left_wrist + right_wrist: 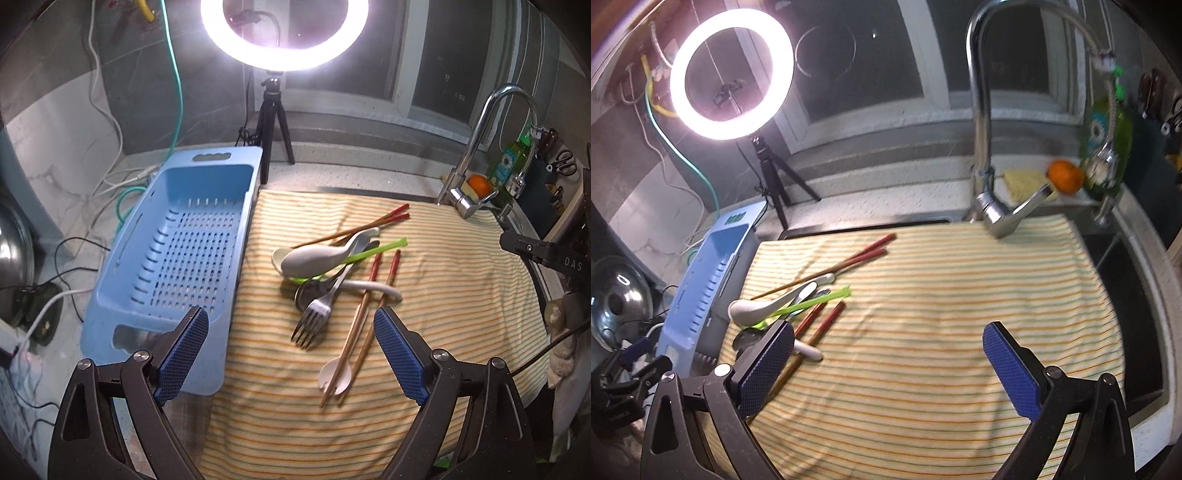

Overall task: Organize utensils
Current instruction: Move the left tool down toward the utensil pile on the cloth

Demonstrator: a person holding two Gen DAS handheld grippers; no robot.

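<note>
A heap of utensils lies on a striped cloth: a metal fork, a white ceramic spoon, a green plastic utensil, a small beige spork, a metal spoon and red-tipped chopsticks. A second chopstick pair lies behind. An empty blue slotted basket stands left of the cloth. My left gripper is open, hovering just before the fork. My right gripper is open above the cloth, right of the heap.
A ring light on a tripod stands behind the basket. A faucet rises at the back right, with an orange and a green bottle beside it. Cables and a metal lid lie at the left.
</note>
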